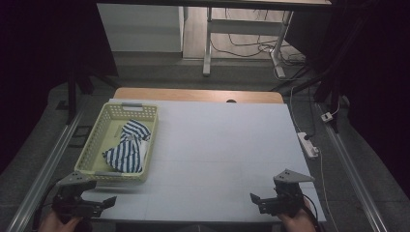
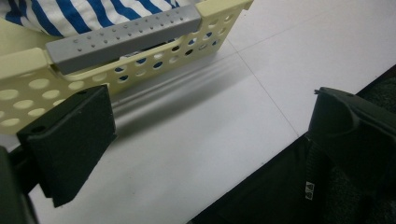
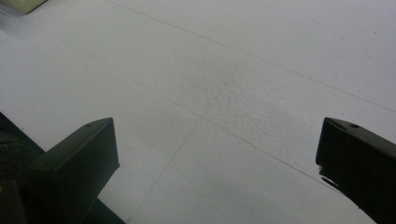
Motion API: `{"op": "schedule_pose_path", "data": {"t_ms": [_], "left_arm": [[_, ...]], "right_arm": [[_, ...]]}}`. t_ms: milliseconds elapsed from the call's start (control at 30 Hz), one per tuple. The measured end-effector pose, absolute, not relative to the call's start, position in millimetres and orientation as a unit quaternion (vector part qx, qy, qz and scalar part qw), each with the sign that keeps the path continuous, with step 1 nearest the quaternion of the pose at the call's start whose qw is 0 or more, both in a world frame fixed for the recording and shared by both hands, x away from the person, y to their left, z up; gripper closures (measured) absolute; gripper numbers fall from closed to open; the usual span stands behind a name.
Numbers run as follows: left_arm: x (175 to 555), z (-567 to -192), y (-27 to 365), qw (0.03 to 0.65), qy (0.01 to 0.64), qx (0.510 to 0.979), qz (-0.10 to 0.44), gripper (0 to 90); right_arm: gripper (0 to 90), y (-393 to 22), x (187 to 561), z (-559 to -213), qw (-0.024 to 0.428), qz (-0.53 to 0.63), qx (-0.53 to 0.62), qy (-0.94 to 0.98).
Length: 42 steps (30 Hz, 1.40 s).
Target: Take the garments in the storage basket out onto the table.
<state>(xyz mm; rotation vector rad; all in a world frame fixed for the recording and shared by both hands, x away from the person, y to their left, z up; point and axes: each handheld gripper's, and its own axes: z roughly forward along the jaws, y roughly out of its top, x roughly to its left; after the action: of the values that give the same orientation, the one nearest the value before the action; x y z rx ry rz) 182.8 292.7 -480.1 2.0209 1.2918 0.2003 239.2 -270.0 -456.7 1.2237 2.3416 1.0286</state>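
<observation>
Your left tool [image 1: 99, 205] sits at the bench's [image 1: 217, 145] near left corner, jaws wide with nothing between them, just beside the near wall of the yellow basket [image 1: 96, 140]. The striped cloth [image 1: 128, 147] lies bunched inside that basket, by the bench's left edge. Your right tool [image 1: 258, 200] waits at the near right corner, jaws wide over bare bench, well apart from the basket.

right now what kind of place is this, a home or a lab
Most likely a lab or recording workspace: a white-covered table with a yellow basket, bare desk legs behind, and cables with a power strip on the floor.
</observation>
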Motion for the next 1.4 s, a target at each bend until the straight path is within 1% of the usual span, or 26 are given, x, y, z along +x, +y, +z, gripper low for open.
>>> {"op": "schedule_pose_path", "data": {"t_ms": [133, 433, 667, 1200, 1400], "left_arm": [[181.9, -479.3, 293.7, 0.366, 0.501, 0.78, 0.079, 0.0], [180.6, -469.8, 293.0, 0.384, 0.488, 0.777, 0.101, 0.0], [184.8, -467.9, 293.3, 0.395, 0.477, 0.778, 0.104, 0.0], [204.3, -463.7, 291.1, 0.418, 0.459, 0.777, 0.103, 0.2], [214.4, -462.4, 287.0, 0.412, 0.461, 0.779, 0.11, 0.0]], "right_arm": [[0.0, -269.8, 239.5, -457.0, 0.15, 0.359, 0.424, 0.818], [0.0, -268.8, 240.3, -457.6, 0.144, 0.354, 0.423, 0.821], [0.0, -268.0, 240.7, -458.0, 0.142, 0.352, 0.42, 0.825], [0.0, -269.1, 242.3, -458.5, 0.136, 0.352, 0.424, 0.823], [0.0, -268.9, 242.6, -458.8, 0.134, 0.351, 0.423, 0.824]]}}
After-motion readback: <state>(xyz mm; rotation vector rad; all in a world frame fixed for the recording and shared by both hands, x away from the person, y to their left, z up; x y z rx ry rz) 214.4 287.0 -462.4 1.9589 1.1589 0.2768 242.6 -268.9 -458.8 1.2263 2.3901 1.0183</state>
